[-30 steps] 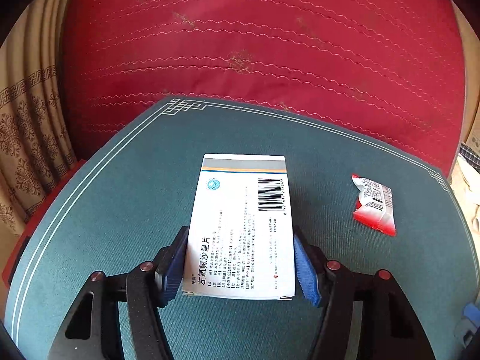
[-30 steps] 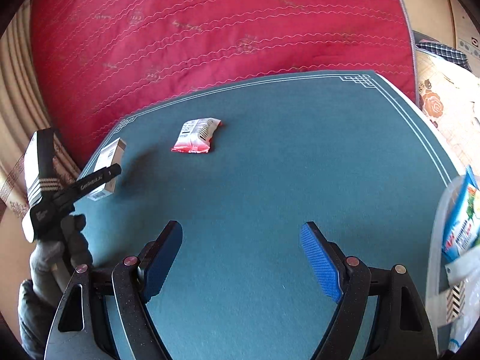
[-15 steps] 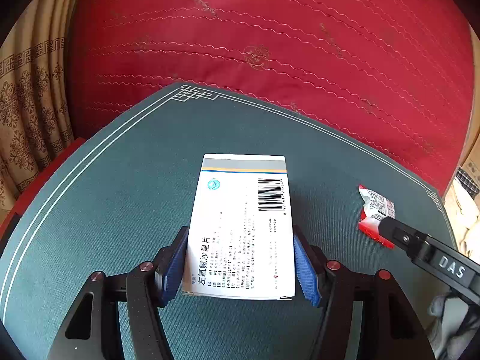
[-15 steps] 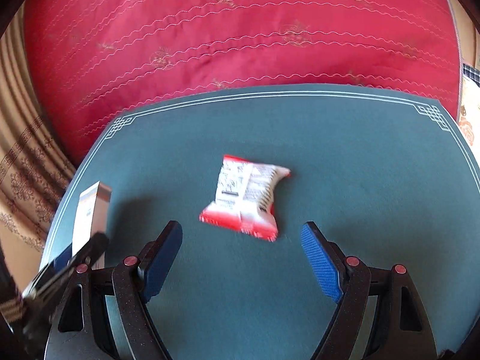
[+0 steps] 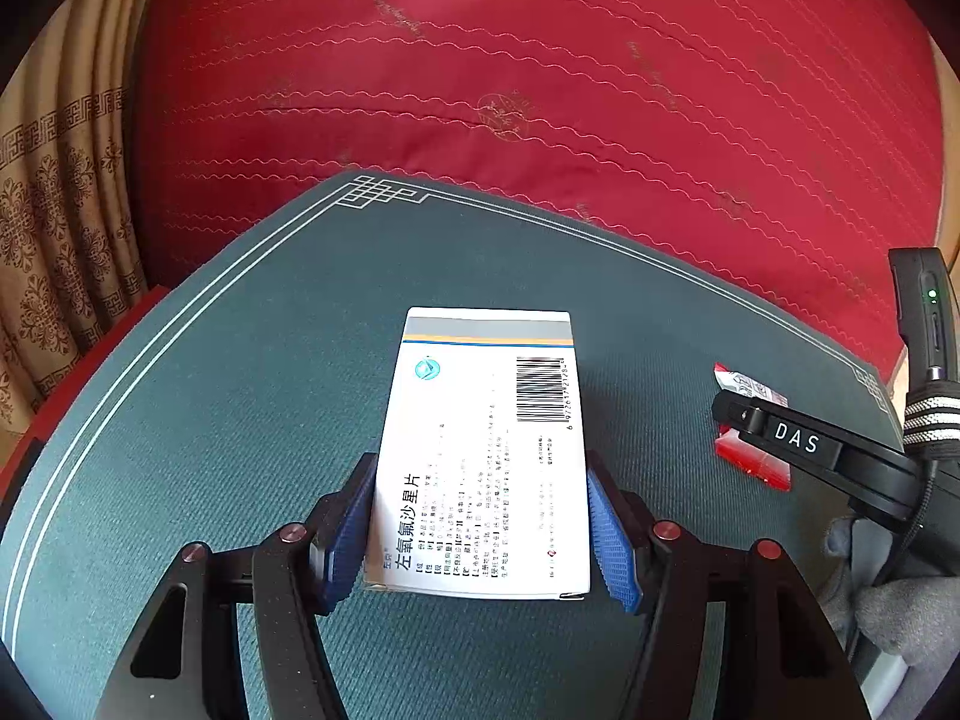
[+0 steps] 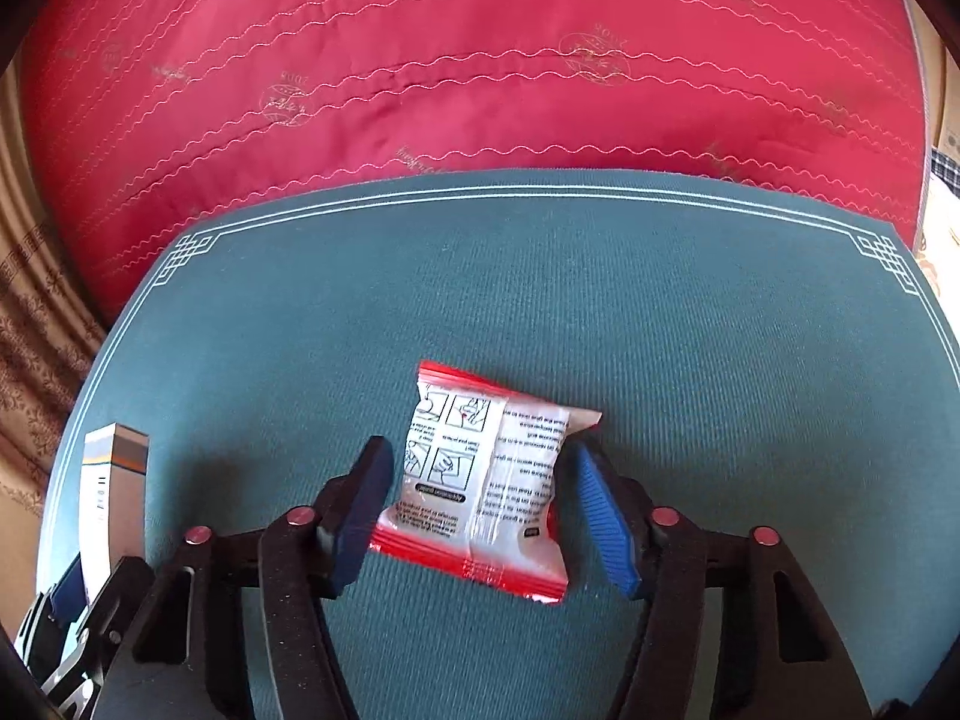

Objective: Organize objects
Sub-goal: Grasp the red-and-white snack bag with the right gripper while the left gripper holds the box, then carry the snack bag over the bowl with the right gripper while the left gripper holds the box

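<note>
My left gripper (image 5: 480,528) is shut on a white medicine box (image 5: 486,450) with a barcode and blue print, held over the green mat (image 5: 240,390). The box also shows at the left of the right wrist view (image 6: 114,492). My right gripper (image 6: 486,516) is open, its blue pads on either side of a red-and-white sachet (image 6: 486,480) that lies flat on the mat; the pads stand just apart from it. In the left wrist view the sachet (image 5: 750,462) is partly hidden behind the right gripper's black body.
The green mat (image 6: 720,330) with a white border line lies against a large red quilted cushion (image 6: 480,60). A patterned beige curtain (image 5: 54,240) hangs at the left. A gloved hand (image 5: 900,600) shows at the right edge.
My right gripper has moved left and forward to the sachet, which now lies between its narrower open pads. My left gripper still holds the box, with the view shifted slightly.
</note>
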`<action>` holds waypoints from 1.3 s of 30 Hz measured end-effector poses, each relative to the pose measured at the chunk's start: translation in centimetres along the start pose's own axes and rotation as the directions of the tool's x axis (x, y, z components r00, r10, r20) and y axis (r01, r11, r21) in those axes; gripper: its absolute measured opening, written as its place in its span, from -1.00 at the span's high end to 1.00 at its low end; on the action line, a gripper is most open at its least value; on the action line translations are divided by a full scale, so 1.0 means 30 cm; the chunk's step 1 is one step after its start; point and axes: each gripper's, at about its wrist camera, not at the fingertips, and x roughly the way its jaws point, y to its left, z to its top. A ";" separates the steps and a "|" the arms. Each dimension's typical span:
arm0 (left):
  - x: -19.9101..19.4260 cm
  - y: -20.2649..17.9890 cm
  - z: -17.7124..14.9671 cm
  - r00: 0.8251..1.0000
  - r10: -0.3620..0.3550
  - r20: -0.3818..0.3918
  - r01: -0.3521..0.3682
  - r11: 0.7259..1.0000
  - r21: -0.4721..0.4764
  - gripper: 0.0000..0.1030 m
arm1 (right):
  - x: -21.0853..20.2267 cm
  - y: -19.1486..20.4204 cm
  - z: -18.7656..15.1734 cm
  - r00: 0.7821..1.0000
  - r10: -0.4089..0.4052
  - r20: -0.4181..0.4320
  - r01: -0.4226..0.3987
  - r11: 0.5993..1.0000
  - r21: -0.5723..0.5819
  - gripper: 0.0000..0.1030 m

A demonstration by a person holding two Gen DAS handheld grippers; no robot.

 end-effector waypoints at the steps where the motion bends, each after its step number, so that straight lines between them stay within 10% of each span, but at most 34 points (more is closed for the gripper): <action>1: 0.000 0.002 0.001 1.000 -0.001 -0.001 0.001 1.000 0.000 -0.30 | -0.002 0.001 -0.003 1.000 -0.006 -0.001 0.006 1.000 -0.011 0.04; 32: -0.080 -0.132 -0.043 0.995 -0.084 0.047 0.077 0.987 0.142 -0.30 | -0.364 -0.097 -0.424 0.999 0.038 0.011 -0.039 0.999 0.024 0.17; 39: -0.086 -0.134 -0.031 0.980 -0.200 0.019 0.195 0.971 0.136 -0.30 | -0.473 -0.133 -0.494 0.997 0.058 0.047 -0.061 0.995 0.075 0.17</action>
